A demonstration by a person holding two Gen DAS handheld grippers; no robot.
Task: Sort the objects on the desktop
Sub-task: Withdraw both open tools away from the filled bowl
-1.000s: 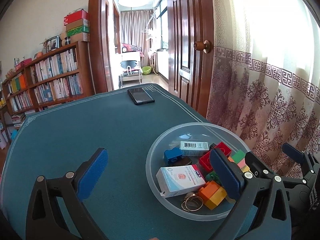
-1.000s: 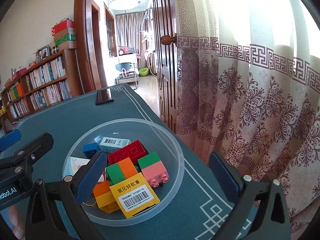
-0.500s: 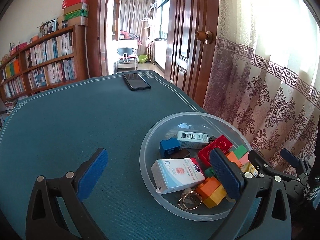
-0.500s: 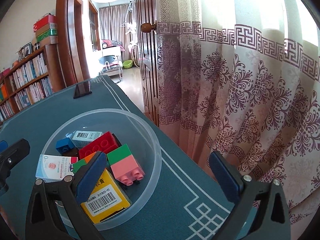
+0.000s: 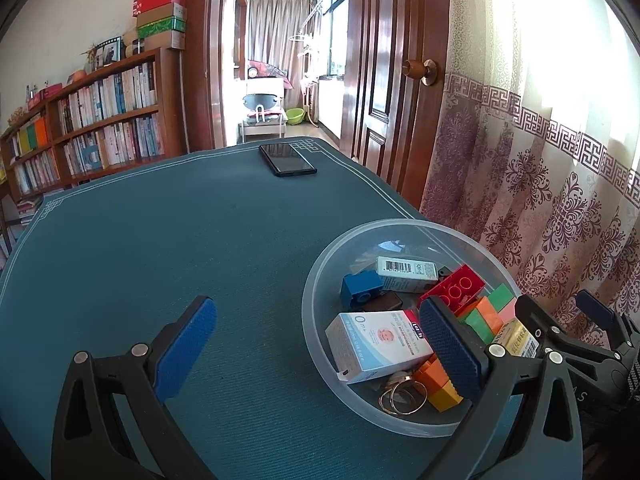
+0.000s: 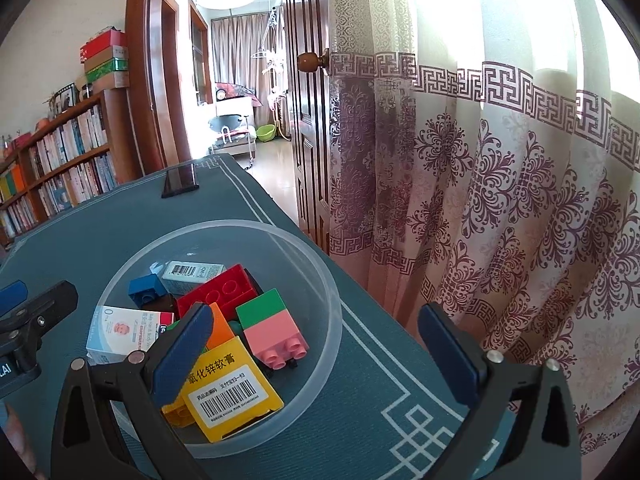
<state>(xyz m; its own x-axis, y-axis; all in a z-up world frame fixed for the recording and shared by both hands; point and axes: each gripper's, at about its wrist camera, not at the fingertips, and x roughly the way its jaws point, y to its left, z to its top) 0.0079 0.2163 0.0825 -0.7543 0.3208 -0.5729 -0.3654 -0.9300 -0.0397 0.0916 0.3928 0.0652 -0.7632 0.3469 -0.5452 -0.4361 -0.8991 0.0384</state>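
Both grippers, left (image 5: 316, 344) and right (image 6: 316, 350), hovered with jaws wide and empty, flanking the bowl (image 6: 320, 276), seemingly choosing something.

Yellow box (image 5: 516, 338) mostly behind right tongs (image 5: 560, 312); dark item (image 5: 382, 303) under blue brick (image 5: 360, 287) unidentifiable.

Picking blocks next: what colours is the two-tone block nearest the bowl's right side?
Green over pink two-tone block, clearest in the right wrist view.

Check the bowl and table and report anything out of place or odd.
Nothing spilled or damaged. The clear bowl holds an unsorted jumble: toy bricks, medicine boxes and gold rings piled together. A phone lies alone at the table's far edge.
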